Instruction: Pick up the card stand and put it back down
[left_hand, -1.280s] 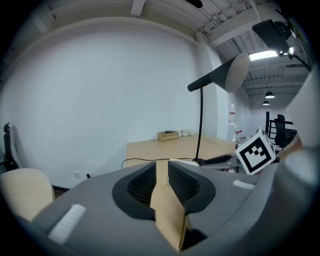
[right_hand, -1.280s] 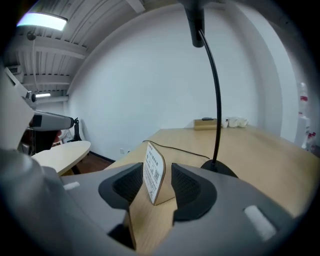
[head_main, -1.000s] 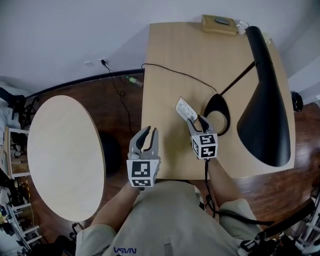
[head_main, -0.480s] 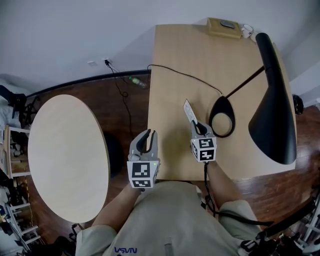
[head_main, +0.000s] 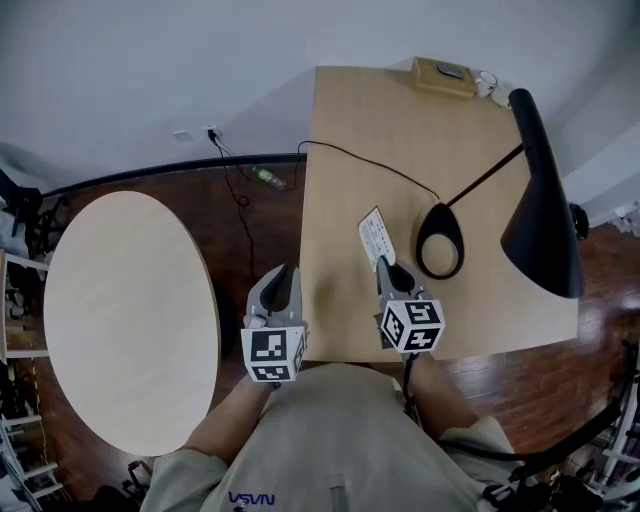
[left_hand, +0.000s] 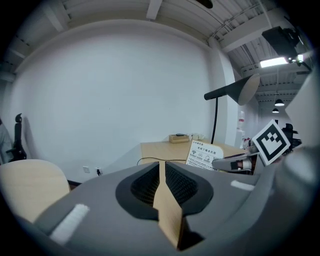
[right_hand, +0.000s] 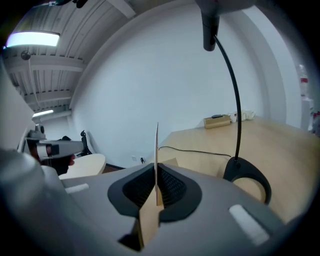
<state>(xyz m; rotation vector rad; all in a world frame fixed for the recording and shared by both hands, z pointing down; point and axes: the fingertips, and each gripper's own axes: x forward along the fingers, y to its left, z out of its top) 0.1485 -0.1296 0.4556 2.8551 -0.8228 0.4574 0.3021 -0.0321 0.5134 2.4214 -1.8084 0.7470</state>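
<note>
White card stand (head_main: 375, 238) sits pinched edge-on in right gripper (head_main: 390, 270), whose jaws have just been closing on it, over wooden desk (head_main: 350, 130), beside lamp base (head_main: 440, 240). Left gripper (head_main: 279, 285): jaws together, empty.

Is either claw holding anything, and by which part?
The right gripper, its jaws just closed further, pinches the card stand by its near edge; the left gripper holds nothing.
</note>
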